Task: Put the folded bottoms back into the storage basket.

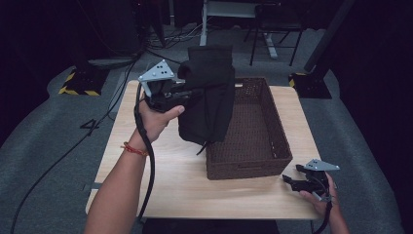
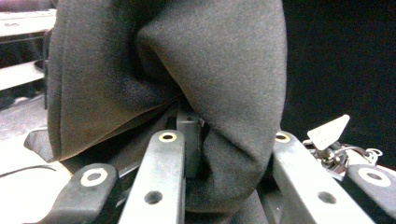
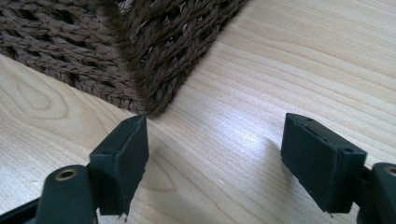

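Hanging lengthwise from the left gripper [image 1: 187, 93], whose jaws pinch it, the black garment [image 1: 207, 92] droops beside the wicker basket [image 1: 272, 141]'s left rim.

High view: overhead, facing forward across the worktop [image 1: 185, 185]. Right gripper view: close to the basket [image 3: 140, 51] corner, shared with the high view.

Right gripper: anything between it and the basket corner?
No. In the right gripper view, bare wooden table lies between the open right gripper and the basket corner.
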`<state>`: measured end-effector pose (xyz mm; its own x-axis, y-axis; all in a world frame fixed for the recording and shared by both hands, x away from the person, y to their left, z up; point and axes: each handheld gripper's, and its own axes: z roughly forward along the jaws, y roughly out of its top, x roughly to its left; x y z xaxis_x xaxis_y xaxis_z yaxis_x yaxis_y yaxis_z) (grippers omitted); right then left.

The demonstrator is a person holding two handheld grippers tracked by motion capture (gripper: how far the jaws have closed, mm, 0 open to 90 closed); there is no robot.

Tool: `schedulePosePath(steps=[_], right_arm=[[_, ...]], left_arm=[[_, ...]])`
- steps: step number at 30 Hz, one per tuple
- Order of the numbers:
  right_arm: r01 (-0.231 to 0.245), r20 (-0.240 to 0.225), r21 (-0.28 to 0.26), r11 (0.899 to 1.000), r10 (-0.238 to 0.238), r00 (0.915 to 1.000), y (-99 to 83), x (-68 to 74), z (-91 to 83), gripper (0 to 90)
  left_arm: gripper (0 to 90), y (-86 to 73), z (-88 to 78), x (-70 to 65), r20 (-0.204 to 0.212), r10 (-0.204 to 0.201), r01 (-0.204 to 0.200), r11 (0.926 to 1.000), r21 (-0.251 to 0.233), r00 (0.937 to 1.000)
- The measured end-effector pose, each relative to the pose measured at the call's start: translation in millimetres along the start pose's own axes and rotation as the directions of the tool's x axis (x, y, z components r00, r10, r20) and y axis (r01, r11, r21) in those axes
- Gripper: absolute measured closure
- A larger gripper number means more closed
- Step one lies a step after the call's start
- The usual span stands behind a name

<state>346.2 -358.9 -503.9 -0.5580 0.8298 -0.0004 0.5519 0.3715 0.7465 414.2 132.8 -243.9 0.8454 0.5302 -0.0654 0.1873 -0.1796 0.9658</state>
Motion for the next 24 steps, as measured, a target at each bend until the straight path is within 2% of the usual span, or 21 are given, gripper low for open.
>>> schedulePosePath(steps=[11,18,24], right_arm=[[-0.002,0.000,0.000,1.000,0.002,1.0000,-0.1,0.2,-0.2,24.5],[-0.003,0.000,0.000,1.000,0.003,1.0000,-0.1,0.2,-0.2,24.5],[-0.003,0.000,0.000,1.000,0.003,1.0000,-0.1,0.2,-0.2,24.5]], left_arm=[[77.2,16.8,32.4,-20.5,0.068,0.032,-0.032,0.9995,0.000,0.9972],[77.2,14.7,56.4,-28.2,0.115,0.020,-0.021,0.9997,0.008,0.9932],[77.1,6.0,81.4,-35.0,0.156,0.003,-0.008,0.9996,0.028,0.9877]])
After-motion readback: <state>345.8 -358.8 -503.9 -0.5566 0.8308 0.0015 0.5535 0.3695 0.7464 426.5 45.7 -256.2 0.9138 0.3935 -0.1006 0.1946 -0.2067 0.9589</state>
